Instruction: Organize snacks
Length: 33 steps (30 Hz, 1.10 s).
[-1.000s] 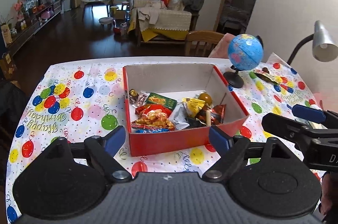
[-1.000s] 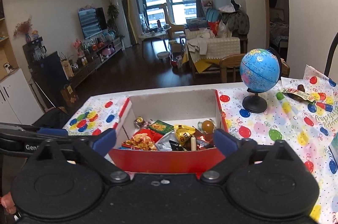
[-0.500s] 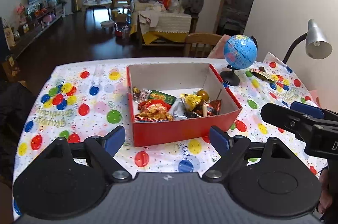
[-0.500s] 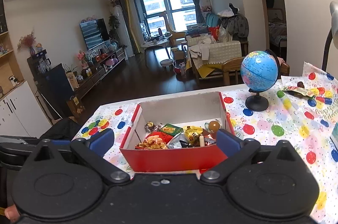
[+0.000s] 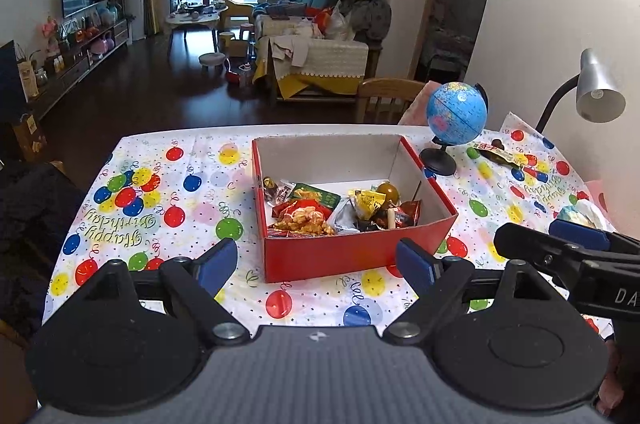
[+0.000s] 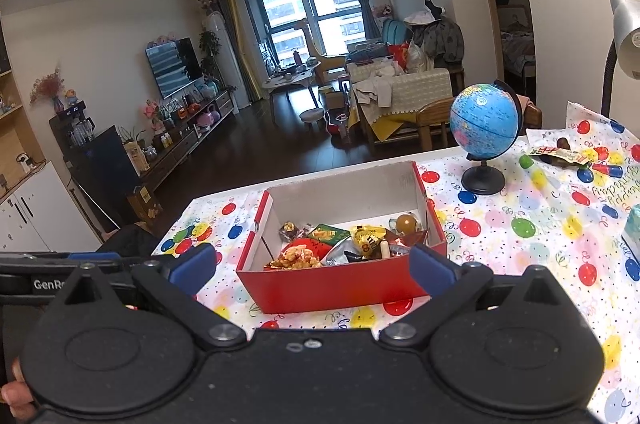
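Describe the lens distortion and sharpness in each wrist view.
Left wrist view: strong fisheye bending the walls, dark corners; red box sharp, no motion blur. Right wrist view: same bulge curving the ceiling line; globe crisp, bright window slightly washed out.

Pretty clearly someone's apartment, an open living/dining room. There's a TV (image 6: 174, 66) on a low console at 10 o'clock, a big window (image 6: 310, 8) with high-rise blocks outside at 12, a sofa (image 5: 316, 60) piled with clothes, and a coffee table (image 5: 192, 20) on dark wood floor. Up close there's a dining table under a birthday tablecloth (image 5: 160, 208), with a globe (image 5: 456, 114), desk lamp (image 5: 598, 94) and wooden chair (image 5: 386, 96) at 1 o'clock.
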Each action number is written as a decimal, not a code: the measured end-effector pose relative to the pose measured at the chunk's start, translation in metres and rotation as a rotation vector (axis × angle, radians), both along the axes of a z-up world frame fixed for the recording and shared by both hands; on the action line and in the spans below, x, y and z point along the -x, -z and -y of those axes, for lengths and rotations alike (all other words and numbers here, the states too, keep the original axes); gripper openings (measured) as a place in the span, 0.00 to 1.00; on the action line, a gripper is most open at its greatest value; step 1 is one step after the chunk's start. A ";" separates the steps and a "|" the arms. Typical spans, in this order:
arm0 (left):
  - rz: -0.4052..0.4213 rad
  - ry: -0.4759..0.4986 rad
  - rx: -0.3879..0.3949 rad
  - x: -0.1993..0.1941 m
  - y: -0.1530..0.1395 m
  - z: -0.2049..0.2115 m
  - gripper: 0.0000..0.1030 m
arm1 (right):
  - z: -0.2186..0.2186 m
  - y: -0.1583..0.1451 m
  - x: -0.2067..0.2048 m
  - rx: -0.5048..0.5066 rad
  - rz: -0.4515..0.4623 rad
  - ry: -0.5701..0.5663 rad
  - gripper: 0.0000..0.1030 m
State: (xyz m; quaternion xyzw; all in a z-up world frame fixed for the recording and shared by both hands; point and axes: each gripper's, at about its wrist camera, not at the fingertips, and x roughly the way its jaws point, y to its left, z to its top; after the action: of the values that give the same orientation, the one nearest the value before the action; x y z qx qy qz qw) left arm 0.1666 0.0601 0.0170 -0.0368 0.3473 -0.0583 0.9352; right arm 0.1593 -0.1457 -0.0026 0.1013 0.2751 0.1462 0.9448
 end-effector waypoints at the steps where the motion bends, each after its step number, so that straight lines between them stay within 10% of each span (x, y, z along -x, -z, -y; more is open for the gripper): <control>1: 0.000 0.000 0.000 0.000 0.000 0.000 0.84 | 0.000 0.000 -0.001 -0.003 0.000 0.001 1.00; 33: 0.013 0.021 0.000 0.019 -0.001 -0.006 0.84 | -0.001 0.000 0.012 -0.015 -0.007 0.020 1.00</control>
State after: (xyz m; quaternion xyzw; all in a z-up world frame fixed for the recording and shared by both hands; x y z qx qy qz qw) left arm 0.1473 0.0664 0.0177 -0.0326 0.3415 -0.0684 0.9368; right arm 0.1471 -0.1445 -0.0022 0.1114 0.2765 0.1386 0.9444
